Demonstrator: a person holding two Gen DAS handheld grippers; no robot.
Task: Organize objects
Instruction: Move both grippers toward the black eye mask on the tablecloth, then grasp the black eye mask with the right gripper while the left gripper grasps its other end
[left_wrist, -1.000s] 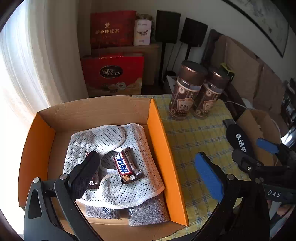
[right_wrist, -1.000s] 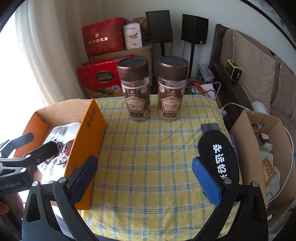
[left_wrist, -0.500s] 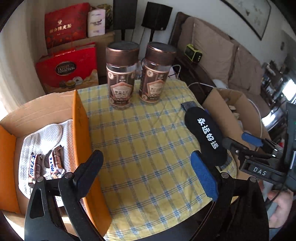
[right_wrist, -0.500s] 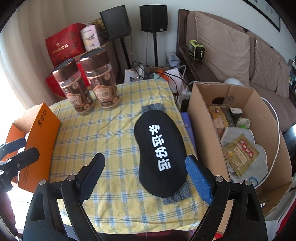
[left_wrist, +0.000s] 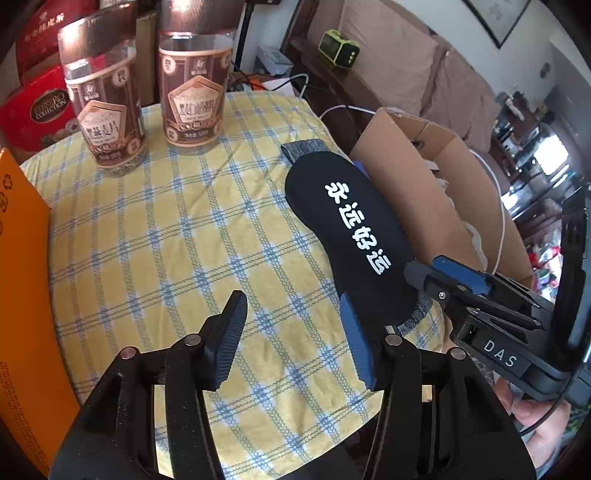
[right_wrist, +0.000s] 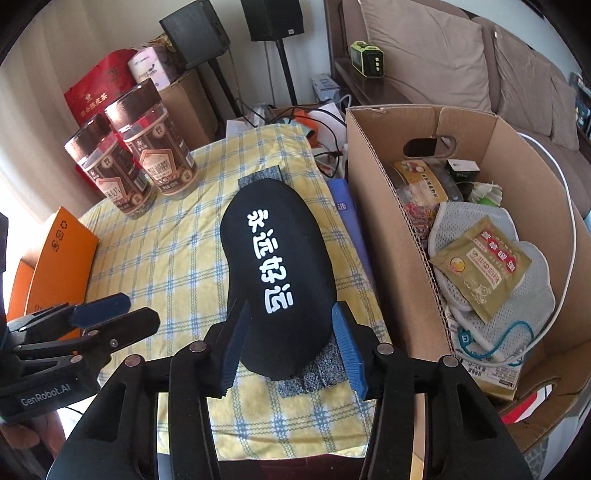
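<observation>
A black eye mask (left_wrist: 351, 229) with white Chinese lettering lies on the yellow checked tablecloth (left_wrist: 166, 240); it also shows in the right wrist view (right_wrist: 277, 266). Its grey strap ends stick out at both ends. My right gripper (right_wrist: 291, 339) is open, its fingers on either side of the mask's near end, not closed on it. My left gripper (left_wrist: 295, 336) is open and empty, just left of the mask's near end. Two brown-lidded jars (left_wrist: 147, 92) stand at the table's far side.
An orange cardboard box (left_wrist: 22, 295) stands at the table's left edge. A brown cardboard box (right_wrist: 480, 229) holding packets, mesh cloth and a cable stands right of the table. A sofa, speakers and red gift boxes are behind.
Both grippers swung right, away from the orange box, and moved in on the eye mask. The right gripper's fingers now straddle the mask's near end.
</observation>
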